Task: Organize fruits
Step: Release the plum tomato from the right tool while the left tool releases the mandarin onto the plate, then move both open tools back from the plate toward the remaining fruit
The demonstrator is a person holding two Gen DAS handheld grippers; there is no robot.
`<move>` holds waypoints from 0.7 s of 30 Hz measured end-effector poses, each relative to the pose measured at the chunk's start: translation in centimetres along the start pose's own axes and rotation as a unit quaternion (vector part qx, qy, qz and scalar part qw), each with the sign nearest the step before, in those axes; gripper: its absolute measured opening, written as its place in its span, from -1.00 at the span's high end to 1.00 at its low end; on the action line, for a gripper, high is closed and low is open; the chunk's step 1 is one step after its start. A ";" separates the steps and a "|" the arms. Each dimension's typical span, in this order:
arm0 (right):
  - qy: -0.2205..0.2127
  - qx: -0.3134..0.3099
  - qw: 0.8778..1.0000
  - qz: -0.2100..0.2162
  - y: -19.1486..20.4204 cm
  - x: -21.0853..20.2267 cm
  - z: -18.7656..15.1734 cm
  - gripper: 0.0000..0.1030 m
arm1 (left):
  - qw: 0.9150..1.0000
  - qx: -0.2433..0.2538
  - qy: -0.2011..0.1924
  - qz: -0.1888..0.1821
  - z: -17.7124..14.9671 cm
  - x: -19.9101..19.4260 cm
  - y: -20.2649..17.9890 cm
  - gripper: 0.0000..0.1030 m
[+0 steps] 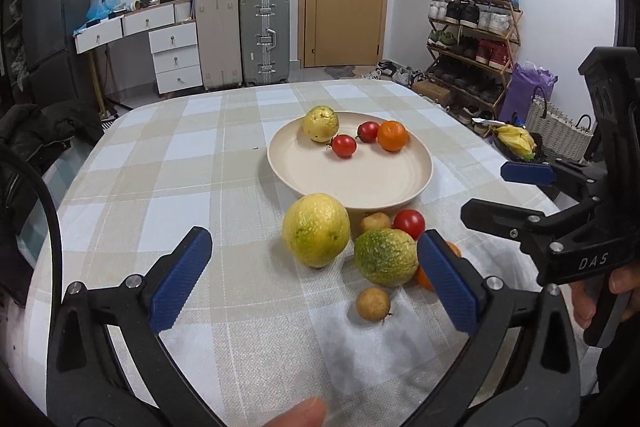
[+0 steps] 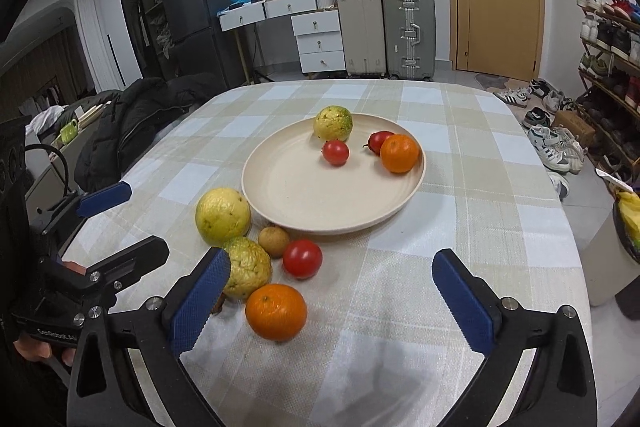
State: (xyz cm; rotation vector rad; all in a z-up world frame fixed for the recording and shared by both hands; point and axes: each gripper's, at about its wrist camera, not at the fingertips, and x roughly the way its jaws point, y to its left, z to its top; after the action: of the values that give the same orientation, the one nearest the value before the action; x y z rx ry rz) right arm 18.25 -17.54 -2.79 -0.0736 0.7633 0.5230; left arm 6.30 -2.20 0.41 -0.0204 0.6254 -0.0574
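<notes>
A cream plate [image 1: 360, 183] [image 2: 312, 195] on the checked tablecloth holds a yellow-green fruit [image 2: 333, 123], two tomatoes [image 2: 336, 152] and an orange [image 2: 399, 153]. In front of it lie a yellow fruit [image 1: 316, 229] [image 2: 222, 215], a greener one [image 1: 386, 257] [image 2: 248, 267], two small brown fruits [image 1: 373, 303] [image 2: 274, 237], a tomato [image 2: 303, 258] and an orange [image 2: 276, 311]. My left gripper [image 1: 316, 281] [image 2: 148, 218] is open, its fingers either side of the loose pile and apart from it. My right gripper [image 2: 332, 301] [image 1: 484, 191] is open with the loose orange just inside its left finger, untouched.
A dark jacket [image 2: 132, 119] lies over furniture at the table's left edge. A shoe rack [image 1: 472, 27] and a bowl of bananas [image 1: 516, 143] stand off to the right. Suitcases [image 2: 408, 31] line the far wall. A thumb [image 1: 300, 415] shows at the bottom.
</notes>
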 end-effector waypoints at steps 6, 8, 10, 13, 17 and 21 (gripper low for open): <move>0.010 -0.008 1.000 0.001 0.2 0.1 -0.6 -1.00 | 1.000 0.000 0.005 0.003 -0.4 0.0 0.1 -0.99; 0.013 -0.010 1.000 -0.001 0.2 0.3 -0.7 -1.00 | 1.000 -0.006 0.009 0.001 -0.4 0.4 0.4 -0.99; 0.018 -0.012 1.000 -0.001 0.3 0.5 -0.9 -1.00 | 1.000 -0.008 0.012 -0.001 -0.5 0.6 0.5 -0.99; 0.024 -0.017 1.000 -0.004 0.3 0.7 -1.1 -1.00 | 1.000 -0.006 0.014 0.003 -0.5 0.8 0.6 -0.99; 0.030 -0.020 0.999 -0.004 0.3 0.9 -1.2 -1.00 | 1.000 -0.006 0.017 0.002 -0.5 1.1 0.6 -0.99; 0.040 -0.021 0.999 -0.004 0.2 1.3 -1.5 -1.00 | 1.000 -0.008 0.024 0.001 -0.7 1.6 0.7 -0.99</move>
State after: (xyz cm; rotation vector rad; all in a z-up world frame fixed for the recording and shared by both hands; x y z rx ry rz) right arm 17.99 -17.17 -4.74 -0.1381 0.8298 0.5307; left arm 7.20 -1.56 -1.10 -0.0346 0.6736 -0.0511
